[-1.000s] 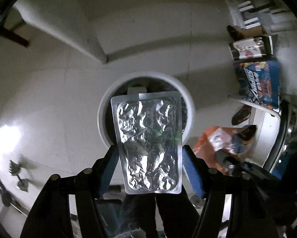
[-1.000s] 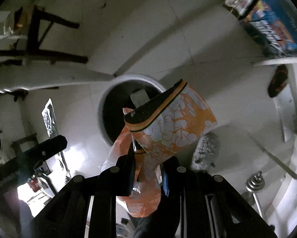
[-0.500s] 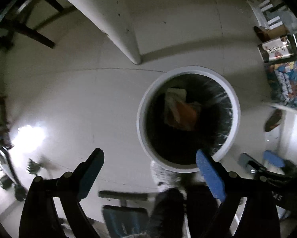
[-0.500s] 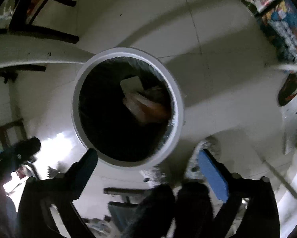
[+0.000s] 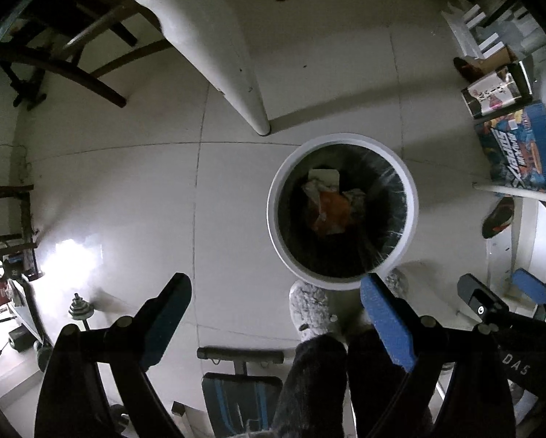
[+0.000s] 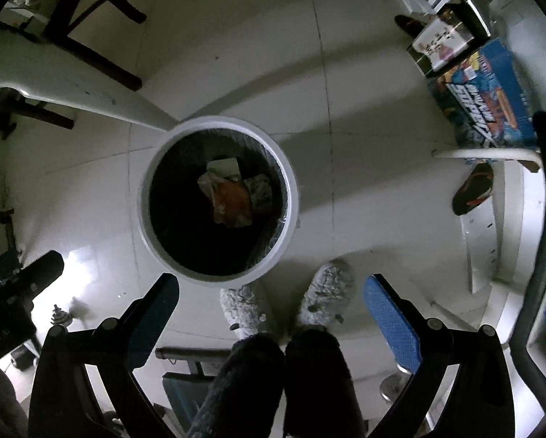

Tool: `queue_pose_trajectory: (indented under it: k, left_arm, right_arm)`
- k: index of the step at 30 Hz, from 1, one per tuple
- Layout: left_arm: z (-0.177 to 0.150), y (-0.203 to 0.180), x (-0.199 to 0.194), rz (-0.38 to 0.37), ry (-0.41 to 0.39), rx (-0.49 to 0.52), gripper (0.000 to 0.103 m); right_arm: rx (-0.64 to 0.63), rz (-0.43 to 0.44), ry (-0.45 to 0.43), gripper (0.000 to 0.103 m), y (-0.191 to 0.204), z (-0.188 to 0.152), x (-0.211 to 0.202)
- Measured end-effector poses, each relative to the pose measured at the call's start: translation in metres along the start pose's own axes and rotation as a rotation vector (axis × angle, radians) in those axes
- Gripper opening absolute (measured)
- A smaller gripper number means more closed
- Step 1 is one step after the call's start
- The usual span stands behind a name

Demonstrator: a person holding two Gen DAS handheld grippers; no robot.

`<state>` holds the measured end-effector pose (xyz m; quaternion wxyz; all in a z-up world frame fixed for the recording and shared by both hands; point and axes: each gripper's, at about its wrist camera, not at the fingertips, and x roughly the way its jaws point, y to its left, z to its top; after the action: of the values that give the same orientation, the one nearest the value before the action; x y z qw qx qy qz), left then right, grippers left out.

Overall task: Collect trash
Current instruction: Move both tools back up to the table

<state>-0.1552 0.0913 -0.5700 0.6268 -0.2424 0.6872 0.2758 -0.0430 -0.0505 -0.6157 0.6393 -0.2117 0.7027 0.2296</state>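
Observation:
A round white-rimmed trash bin (image 5: pixel 273 219) with a black liner stands on the tiled floor; it also shows in the right wrist view (image 6: pixel 291 197). Inside lie an orange snack bag (image 5: pixel 329 211) (image 6: pixel 232 197), a foil blister pack (image 6: pixel 260 189) and a pale card (image 5: pixel 324 175). My left gripper (image 5: pixel 273 310) is open and empty, above the bin's near-left side. My right gripper (image 6: pixel 273 303) is open and empty, above the bin's near edge.
The person's legs and fuzzy grey slippers (image 6: pixel 324 292) stand by the bin. A white table leg (image 5: pixel 251 109) rises behind it. Colourful boxes (image 5: pixel 517 149) and a shoe (image 5: pixel 497 211) lie at the right. A weight bench (image 5: pixel 236 390) sits below; dark chairs (image 5: pixel 72 54) stand far left.
Both grippers opened and dropped their loads: the foil pack and the orange bag fell into the bin. Both grippers then rose higher above the floor.

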Motion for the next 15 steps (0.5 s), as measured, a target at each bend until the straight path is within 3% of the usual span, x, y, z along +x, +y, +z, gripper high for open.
queue_pose_trajectory:
  k: [15]
  left_arm:
    - [-0.045, 0.020, -0.165, -0.059, -0.072, 0.005, 0.095]
  right_arm:
    - [0.012, 0.028, -0.038, 0.102, 0.011, -0.048, -0.178]
